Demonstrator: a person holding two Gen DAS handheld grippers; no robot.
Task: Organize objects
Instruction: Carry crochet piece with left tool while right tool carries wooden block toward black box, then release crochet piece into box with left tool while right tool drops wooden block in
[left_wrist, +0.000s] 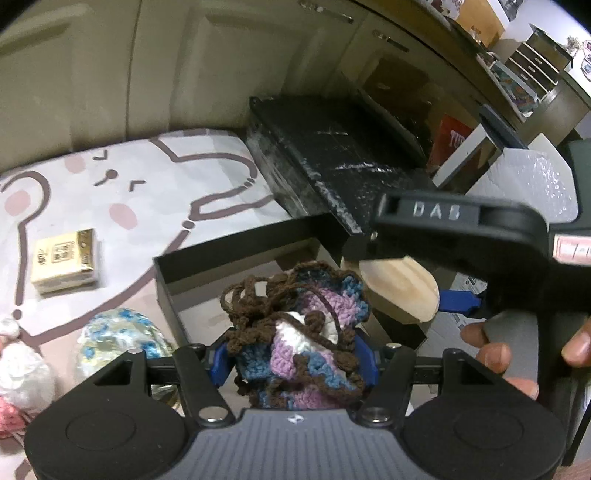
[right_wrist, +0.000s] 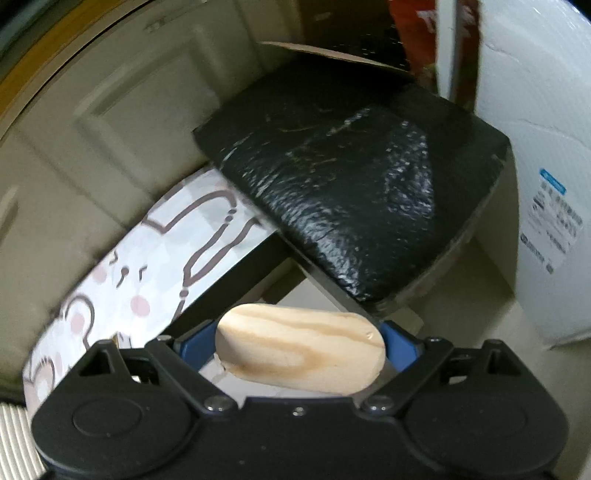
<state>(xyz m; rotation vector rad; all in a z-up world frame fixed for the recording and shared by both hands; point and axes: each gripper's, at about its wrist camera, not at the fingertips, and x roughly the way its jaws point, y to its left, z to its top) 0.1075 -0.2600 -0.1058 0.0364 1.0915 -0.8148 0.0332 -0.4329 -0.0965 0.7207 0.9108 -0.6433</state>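
crocheted pouch (left_wrist: 295, 354), purple, blue and white with a tangled brown cord, clamped between the blue pads of the left gripper (left_wrist: 293, 363), jaws about half closed on it, above the open black box (left_wrist: 166, 273). wooden oval piece (right_wrist: 301, 360), gripped across its length by the right gripper (right_wrist: 299, 354), jaws spread wide against both rounded ends, also over the box. left wrist view alone: the right gripper (left_wrist: 413, 291) from outside, just ahead and to the right of the left one, wooden piece (left_wrist: 399, 291) in its jaws, person's fingers (left_wrist: 495, 356) around its handle; to the left of the left gripper, on the cartoon-print mat (left_wrist: 129, 192), a small yellow packet (left_wrist: 64, 260), a blue-and-white crocheted item (left_wrist: 118, 336) and a white-and-pink item (left_wrist: 18, 380). right wrist view alone: a large white roll (right_wrist: 535, 166) with a printed label, to the right of the right gripper. both views: the black lid (right_wrist: 351, 195) ahead of the grippers, raised beyond the box.
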